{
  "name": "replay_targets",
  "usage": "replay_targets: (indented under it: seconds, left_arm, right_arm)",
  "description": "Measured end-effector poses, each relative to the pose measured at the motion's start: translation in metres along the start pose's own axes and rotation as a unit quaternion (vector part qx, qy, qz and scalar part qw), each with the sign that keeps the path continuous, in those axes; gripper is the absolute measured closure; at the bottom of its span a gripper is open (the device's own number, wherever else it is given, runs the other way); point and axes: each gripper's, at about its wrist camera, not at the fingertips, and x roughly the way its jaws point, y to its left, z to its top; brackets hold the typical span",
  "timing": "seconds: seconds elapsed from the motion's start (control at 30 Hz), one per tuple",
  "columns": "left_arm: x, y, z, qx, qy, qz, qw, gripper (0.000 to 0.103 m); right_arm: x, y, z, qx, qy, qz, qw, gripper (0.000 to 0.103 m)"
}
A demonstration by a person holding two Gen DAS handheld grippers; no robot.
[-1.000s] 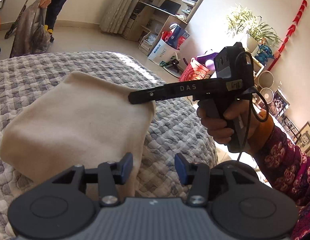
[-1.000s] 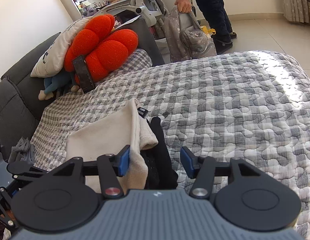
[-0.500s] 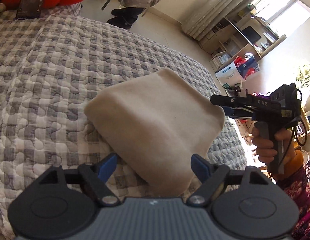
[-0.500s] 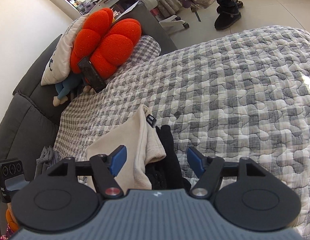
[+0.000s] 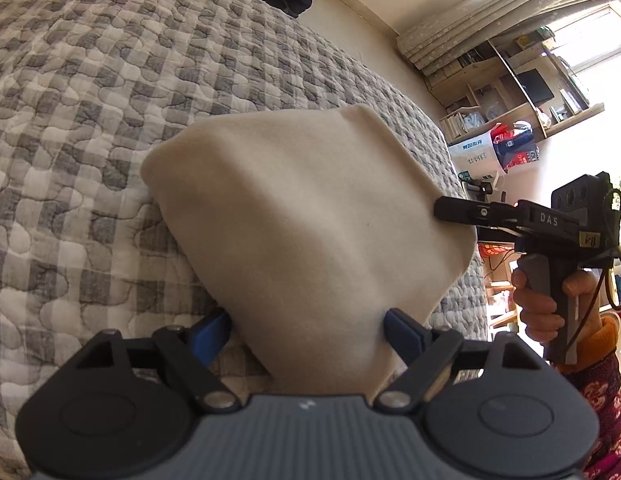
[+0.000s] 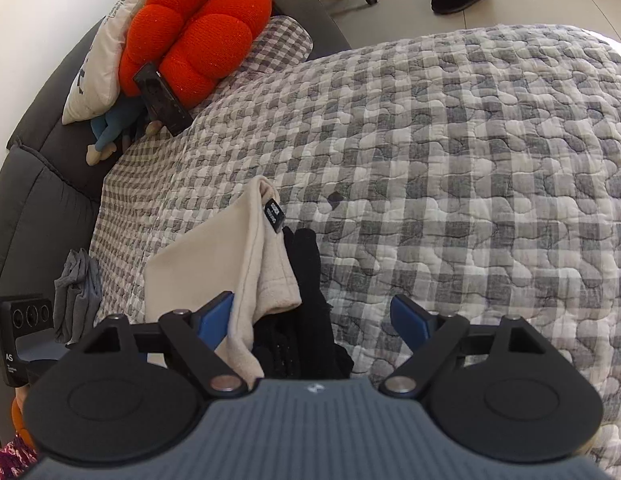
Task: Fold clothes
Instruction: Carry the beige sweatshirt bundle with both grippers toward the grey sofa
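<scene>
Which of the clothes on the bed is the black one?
The black knitted garment, lying along the right edge of the folded cream fleece garment. The small grey crumpled cloth lies further left, near the bed's edge.

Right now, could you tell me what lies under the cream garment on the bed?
A black garment shows beneath the cream garment's edge, on the checked quilt. How far it extends underneath is hidden.

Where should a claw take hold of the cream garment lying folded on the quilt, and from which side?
Grip the cream garment at its layered open edge, coming from the near side beside the black clothing; the far edge is a rounded fold, harder to pinch.
</scene>
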Motion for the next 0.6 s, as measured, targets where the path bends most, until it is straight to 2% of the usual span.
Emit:
replay_targets:
  seconds: [0.17,0.27,0.4,0.43,0.6]
  left_arm:
    - [0.001,0.011,-0.001,-0.043,-0.011,-0.034,0.9985,0.017]
    - [0.002,0.015,-0.004,-0.059,-0.029,-0.05,0.9966,0.017]
    - [0.003,0.019,-0.009,-0.07,-0.051,-0.06,0.9944,0.017]
    - [0.002,0.018,-0.01,-0.065,-0.054,-0.052,0.995,0.018]
    - [0.0,0.014,-0.01,-0.044,-0.066,-0.022,0.9966,0.045]
  right_arm:
    - [0.01,-0.011,0.0,0.028,0.005,0.03,0.999,0.017]
    - [0.014,-0.011,-0.001,0.032,-0.003,0.034,0.999,0.019]
    - [0.024,-0.007,-0.005,0.04,-0.007,0.057,0.998,0.052]
    - [0.026,-0.006,-0.006,0.043,-0.007,0.063,0.997,0.056]
    - [0.02,0.005,-0.012,0.04,-0.027,0.06,0.997,0.06]
